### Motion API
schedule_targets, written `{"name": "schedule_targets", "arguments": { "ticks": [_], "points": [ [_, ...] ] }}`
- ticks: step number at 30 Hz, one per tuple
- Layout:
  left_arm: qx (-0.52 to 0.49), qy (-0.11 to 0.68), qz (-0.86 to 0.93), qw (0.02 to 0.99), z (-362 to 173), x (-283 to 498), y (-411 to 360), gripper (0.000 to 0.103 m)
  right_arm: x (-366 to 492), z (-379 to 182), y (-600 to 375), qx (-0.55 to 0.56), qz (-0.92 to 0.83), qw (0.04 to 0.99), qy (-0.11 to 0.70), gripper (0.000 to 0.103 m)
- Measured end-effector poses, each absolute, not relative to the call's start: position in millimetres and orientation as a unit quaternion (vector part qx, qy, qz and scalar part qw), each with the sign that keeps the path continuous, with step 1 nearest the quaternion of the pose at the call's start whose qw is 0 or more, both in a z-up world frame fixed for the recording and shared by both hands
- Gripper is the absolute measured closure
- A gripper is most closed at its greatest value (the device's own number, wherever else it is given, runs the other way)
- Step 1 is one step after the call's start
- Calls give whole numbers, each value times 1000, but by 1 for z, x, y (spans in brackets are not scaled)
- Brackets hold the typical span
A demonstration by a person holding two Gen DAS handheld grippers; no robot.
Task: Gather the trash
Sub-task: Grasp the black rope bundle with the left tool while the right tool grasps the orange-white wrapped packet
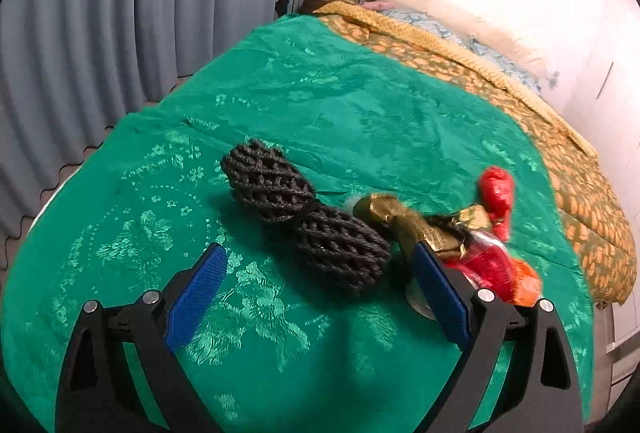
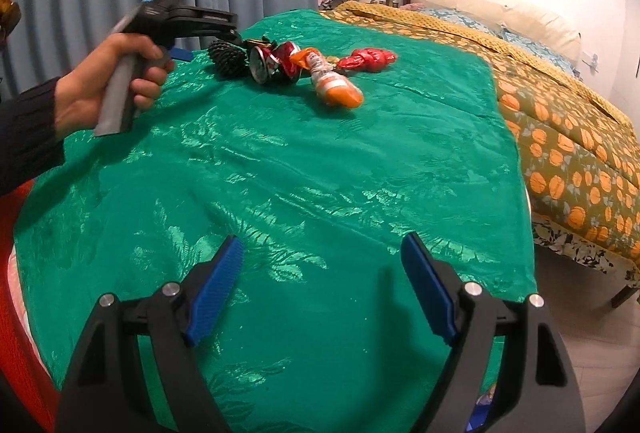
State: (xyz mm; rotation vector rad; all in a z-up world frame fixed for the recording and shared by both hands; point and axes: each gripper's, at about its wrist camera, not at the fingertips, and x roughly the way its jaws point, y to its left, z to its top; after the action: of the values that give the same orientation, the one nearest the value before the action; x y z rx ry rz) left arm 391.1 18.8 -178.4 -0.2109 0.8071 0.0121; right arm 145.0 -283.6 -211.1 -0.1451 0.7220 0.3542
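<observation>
Left wrist view: the left gripper [image 1: 320,269] hangs above a green cloth [image 1: 328,105], its blue-padded jaws spread wide and gripping nothing. Between the jaws lies a black mesh bundle [image 1: 306,225], not touched by either pad. Just right of it sit a gold wrapper [image 1: 404,223], a red wrapper [image 1: 496,189] and an orange bottle [image 1: 524,281], partly hidden behind the right pad. From the right wrist view, this trash forms one cluster near the cloth's far edge, with a crushed red can [image 2: 276,63] in the middle. A hand [image 2: 108,89] holds the left gripper's handle over the cluster. The right gripper [image 2: 322,281] is near the cloth's near edge, well apart from the trash, jaws wide and empty. A bed [image 2: 560,137] stands to the right.
</observation>
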Motion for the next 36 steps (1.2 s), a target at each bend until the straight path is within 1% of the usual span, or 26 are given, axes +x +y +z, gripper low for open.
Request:
{"name": "schedule_targets", "arguments": {
  "ticks": [2,3,4,5,7,9,10,14,17,18,20,21,22,23,25,26,28,31,36],
  "points": [
    [-95,401,0,911,-185,395,18,20,145,-211,-286,-68,172,918,351,24],
    [-93,405,-6,910,-187,397,18,29,145,-211,-288,-65,171,918,352,24],
    [-97,407,-17,908,-190,397,19,44,146,-211,-290,-62,168,918,353,24],
    [-104,408,-28,906,-192,398,21,55,147,-210,-291,-60,167,919,353,24],
    [-106,409,-41,906,-193,394,23,71,148,-209,-294,-55,164,920,351,24],
    [-96,410,-52,905,-190,389,23,76,148,-206,-295,-54,162,922,347,24],
    [-88,415,-64,903,-187,383,23,76,148,-206,-296,-54,162,923,346,24],
    [-44,435,-122,891,-173,347,21,76,146,-202,-297,-55,162,925,340,24],
    [-6,477,-188,858,-171,307,19,76,144,-200,-296,-55,164,925,338,24],
    [12,488,-203,849,-173,295,18,72,143,-200,-295,-56,165,925,338,24],
    [48,506,-217,834,-178,272,18,69,142,-199,-293,-56,167,924,338,24],
    [57,510,-217,830,-180,264,20,66,141,-200,-292,-58,168,924,339,24],
    [60,515,-219,827,-182,257,24,59,139,-201,-290,-59,169,923,340,24],
    [61,516,-216,827,-182,251,29,54,138,-201,-289,-61,170,923,341,24],
    [64,508,-203,835,-179,242,36,33,135,-202,-285,-65,174,921,343,24],
    [58,500,-196,841,-176,238,40,29,134,-203,-284,-67,175,920,343,24],
    [35,486,-181,854,-167,233,49,16,133,-204,-281,-68,177,919,344,24],
    [-12,470,-149,870,-160,236,60,14,136,-206,-282,-64,174,918,349,21],
    [-66,474,-119,870,-174,264,67,14,142,-210,-282,-55,176,915,360,20]
  ]
}}
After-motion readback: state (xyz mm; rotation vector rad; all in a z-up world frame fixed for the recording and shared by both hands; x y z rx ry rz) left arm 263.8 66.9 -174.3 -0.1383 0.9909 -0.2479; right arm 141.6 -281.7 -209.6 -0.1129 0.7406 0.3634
